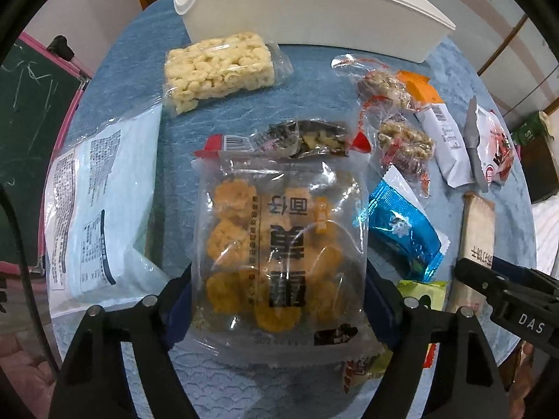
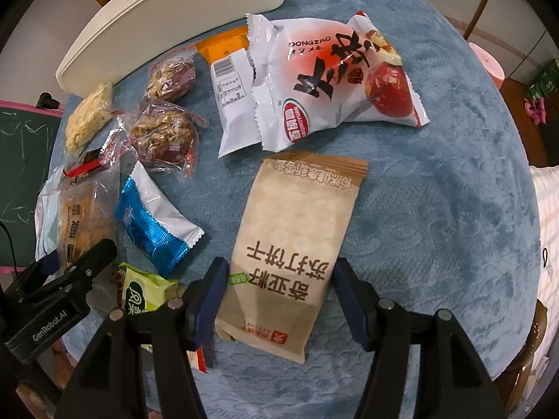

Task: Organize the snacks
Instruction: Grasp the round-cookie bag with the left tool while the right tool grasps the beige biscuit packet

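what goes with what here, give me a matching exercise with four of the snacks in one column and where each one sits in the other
Things:
1. clear cookie bag
2. brown cracker packet
3. puffed rice block
4. red and white jujube bag

Places:
A. just in front of the white bin
B. between the left gripper fingers
C. beyond the cracker packet, toward the far edge of the blue cloth
D. between the right gripper fingers

Pairs: 1-B, 2-D, 3-A, 4-C
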`<state>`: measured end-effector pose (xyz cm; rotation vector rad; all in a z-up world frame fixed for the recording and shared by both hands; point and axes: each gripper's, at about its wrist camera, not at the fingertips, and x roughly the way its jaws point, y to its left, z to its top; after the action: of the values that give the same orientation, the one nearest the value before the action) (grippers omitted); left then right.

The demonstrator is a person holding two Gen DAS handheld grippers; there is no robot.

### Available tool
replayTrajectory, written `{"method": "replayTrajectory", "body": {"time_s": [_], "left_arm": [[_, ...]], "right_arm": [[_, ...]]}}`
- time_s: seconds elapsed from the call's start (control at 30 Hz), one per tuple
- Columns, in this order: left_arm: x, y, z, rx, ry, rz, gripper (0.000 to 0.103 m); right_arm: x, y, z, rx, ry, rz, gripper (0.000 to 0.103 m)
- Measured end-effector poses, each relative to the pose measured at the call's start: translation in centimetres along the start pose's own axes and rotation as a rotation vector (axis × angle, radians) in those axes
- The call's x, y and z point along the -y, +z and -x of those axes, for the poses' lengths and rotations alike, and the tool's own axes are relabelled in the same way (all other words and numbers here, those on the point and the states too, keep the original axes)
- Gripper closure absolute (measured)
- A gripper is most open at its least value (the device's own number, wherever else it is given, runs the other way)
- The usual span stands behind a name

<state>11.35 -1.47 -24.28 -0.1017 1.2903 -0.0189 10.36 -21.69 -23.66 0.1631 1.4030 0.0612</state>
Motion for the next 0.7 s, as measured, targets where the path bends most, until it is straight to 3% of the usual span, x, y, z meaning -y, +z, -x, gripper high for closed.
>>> {"method": "replayTrajectory", "body": {"time_s": [0.4, 0.7], "left_arm": [[0.0, -1.8, 2.6, -0.003, -0.039, 0.008, 0.026], [1.0, -2.4, 7.8, 0.107, -0.075, -0.031, 0.026]], "right_arm": [[0.8, -0.7, 1.2, 0.028, 0.017, 0.000, 0.042], [0.0, -1.4, 4.9, 0.152, 0.003, 0.054, 0.043]]}}
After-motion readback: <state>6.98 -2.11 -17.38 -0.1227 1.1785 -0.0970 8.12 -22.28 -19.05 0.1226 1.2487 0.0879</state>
